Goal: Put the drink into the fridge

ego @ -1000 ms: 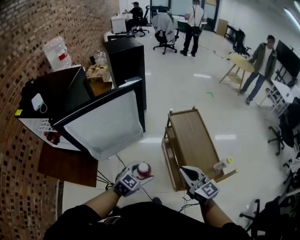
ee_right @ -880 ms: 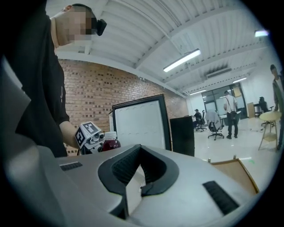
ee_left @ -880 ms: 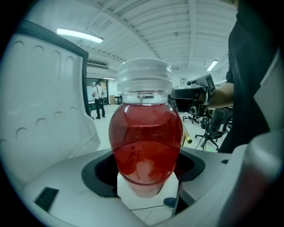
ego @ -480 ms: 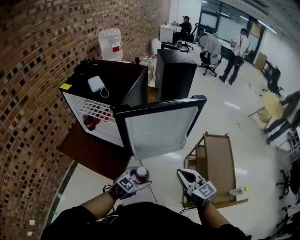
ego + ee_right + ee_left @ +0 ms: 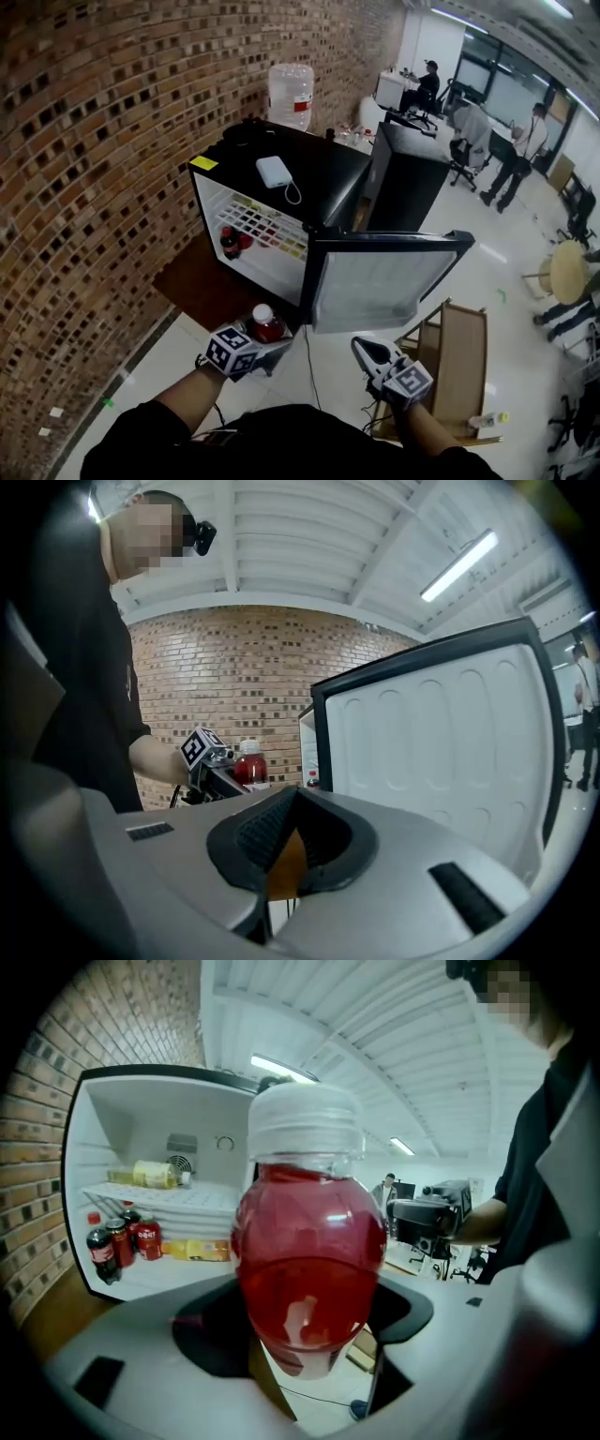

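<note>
Left tool (image 5: 272, 336): clamped on the drink, one jaw on each side of the bottle's lower body.
Drink (image 5: 264, 321): a clear bottle of red liquid with a white cap, upright in the left tool, out in front of the open fridge and not yet inside it.
Right tool (image 5: 367, 349): jaws together at the tips, nothing between them; it hangs to the right of the left tool, below the open door.
Fridge (image 5: 314, 178): a small black unit with a white interior, set against the brick wall (image 5: 112, 122).
Door (image 5: 380, 286): swung wide to the right, its white inner face towards the person.
Inside the fridge: dark bottles and red cans (image 5: 122, 1239) at the lower left, yellow packs on the white wire shelf.
Fridge top: a white power bank (image 5: 275, 172) with a short cable.
Behind the fridge: a large water jug (image 5: 291, 94).
Right of the door: a wooden cart (image 5: 461, 361) on the floor.
</note>
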Action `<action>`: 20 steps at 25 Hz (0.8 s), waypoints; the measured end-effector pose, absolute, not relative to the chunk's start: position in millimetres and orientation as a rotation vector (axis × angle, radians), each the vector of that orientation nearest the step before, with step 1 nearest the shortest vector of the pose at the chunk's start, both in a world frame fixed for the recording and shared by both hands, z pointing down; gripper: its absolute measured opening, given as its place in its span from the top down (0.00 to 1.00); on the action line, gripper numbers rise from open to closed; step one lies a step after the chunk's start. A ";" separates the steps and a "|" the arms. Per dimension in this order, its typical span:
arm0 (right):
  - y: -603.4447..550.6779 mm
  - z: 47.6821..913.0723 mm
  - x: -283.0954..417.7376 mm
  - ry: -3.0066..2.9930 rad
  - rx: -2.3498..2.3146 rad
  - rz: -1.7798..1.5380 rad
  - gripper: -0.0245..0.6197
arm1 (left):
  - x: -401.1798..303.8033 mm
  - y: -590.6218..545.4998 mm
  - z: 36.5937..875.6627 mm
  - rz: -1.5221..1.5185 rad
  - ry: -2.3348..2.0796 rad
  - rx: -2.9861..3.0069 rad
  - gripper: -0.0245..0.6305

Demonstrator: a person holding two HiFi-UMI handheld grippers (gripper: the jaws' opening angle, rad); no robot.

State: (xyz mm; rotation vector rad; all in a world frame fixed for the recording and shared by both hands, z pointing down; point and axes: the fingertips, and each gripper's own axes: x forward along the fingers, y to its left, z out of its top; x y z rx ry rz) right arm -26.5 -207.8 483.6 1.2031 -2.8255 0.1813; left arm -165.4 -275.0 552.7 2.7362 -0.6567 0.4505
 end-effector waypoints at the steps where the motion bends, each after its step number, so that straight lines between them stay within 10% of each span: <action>1: -212.6 480.8 -36.8 -2.835 1.179 0.170 0.96 | -174.1 -283.5 547.8 0.427 -0.670 2.729 0.44; 20: -237.8 451.9 -153.6 -2.824 1.007 0.051 0.96 | -245.6 -450.2 477.7 -0.151 -0.660 2.434 0.44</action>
